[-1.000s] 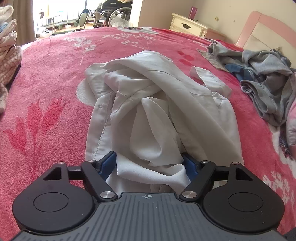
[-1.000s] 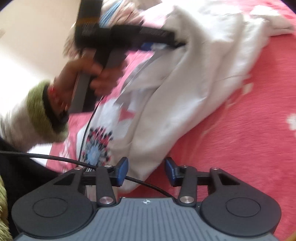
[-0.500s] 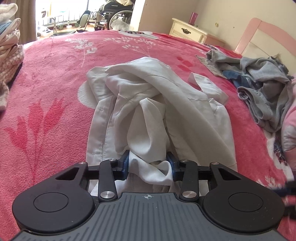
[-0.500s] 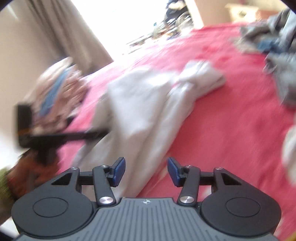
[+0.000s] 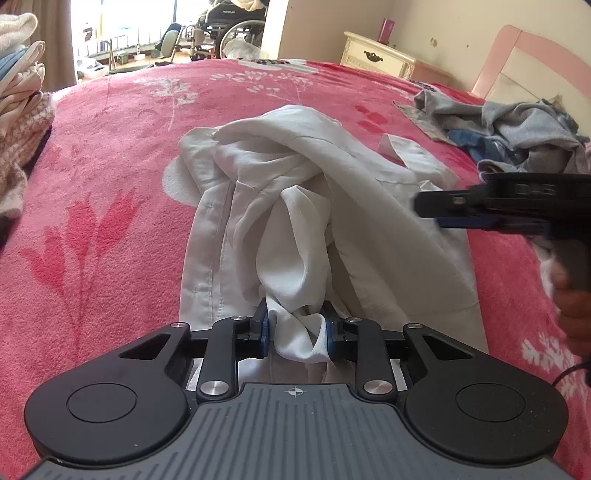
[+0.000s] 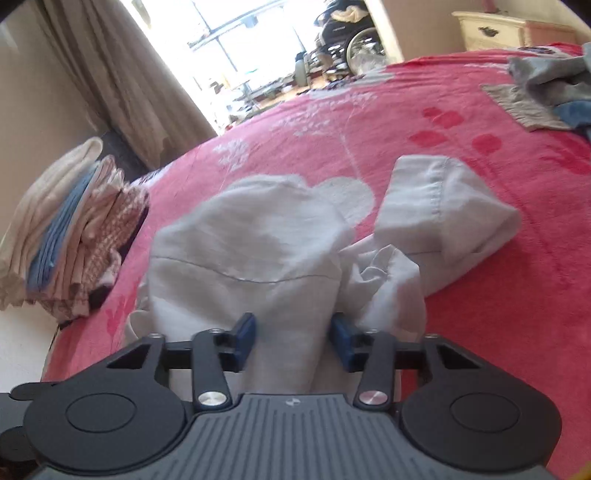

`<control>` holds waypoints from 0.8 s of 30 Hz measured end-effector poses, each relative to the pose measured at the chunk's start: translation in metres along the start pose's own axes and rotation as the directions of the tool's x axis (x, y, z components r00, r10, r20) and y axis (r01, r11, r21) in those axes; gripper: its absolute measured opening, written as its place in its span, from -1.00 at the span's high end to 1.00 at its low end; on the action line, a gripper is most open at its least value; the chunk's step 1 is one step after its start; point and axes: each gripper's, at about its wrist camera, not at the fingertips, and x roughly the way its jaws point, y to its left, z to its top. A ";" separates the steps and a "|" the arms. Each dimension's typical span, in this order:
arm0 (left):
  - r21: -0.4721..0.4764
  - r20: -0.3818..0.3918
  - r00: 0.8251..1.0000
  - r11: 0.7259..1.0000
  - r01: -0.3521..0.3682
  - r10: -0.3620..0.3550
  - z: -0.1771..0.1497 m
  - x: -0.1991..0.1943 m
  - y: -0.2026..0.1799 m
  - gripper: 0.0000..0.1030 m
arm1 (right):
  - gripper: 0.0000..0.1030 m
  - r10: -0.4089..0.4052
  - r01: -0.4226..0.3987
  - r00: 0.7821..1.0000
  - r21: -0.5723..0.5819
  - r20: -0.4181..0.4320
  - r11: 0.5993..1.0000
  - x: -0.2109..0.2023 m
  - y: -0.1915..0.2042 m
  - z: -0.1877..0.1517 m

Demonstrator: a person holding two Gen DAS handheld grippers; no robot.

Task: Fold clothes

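Observation:
A crumpled white garment (image 5: 314, 177) lies in the middle of the pink floral bedspread (image 5: 110, 155). My left gripper (image 5: 295, 328) is shut on a bunched fold at the garment's near edge, the cloth pinched between the blue pads. In the right wrist view the same white garment (image 6: 251, 251) lies spread ahead, with a folded cuff or sleeve end (image 6: 443, 199) to the right. My right gripper (image 6: 293, 336) is open, low over the cloth, and a ridge of fabric runs between its fingers. The right gripper (image 5: 428, 210) also shows in the left wrist view, above the garment's right side, held by a hand (image 5: 572, 306).
A stack of folded clothes (image 6: 66, 236) sits at the bed's left edge. A heap of grey and blue clothes (image 5: 517, 125) lies at the far right near the pink headboard (image 5: 535, 62). A cream nightstand (image 5: 380, 55) and a wheelchair (image 5: 229, 26) stand beyond the bed.
My left gripper went from wide open to shut on the fold. My right gripper swung round from the bed's side, came down onto the garment, and its fingers narrowed a little.

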 end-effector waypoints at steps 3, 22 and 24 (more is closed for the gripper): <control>-0.006 -0.007 1.000 1.000 0.007 -0.007 -0.003 -0.002 0.001 0.51 | 0.97 0.080 -0.077 0.996 -0.071 0.034 0.994 -0.017 0.014 -0.006; -0.170 0.136 0.988 0.981 0.092 -0.069 0.025 -0.062 0.060 -0.18 | 0.97 0.445 -0.558 0.803 -0.236 -0.396 0.796 -0.092 0.080 -0.120; -0.173 0.130 0.988 0.979 0.106 -0.084 0.025 -0.061 0.059 -0.24 | 0.97 0.449 -0.600 0.759 -0.241 -0.470 0.763 -0.092 0.089 -0.134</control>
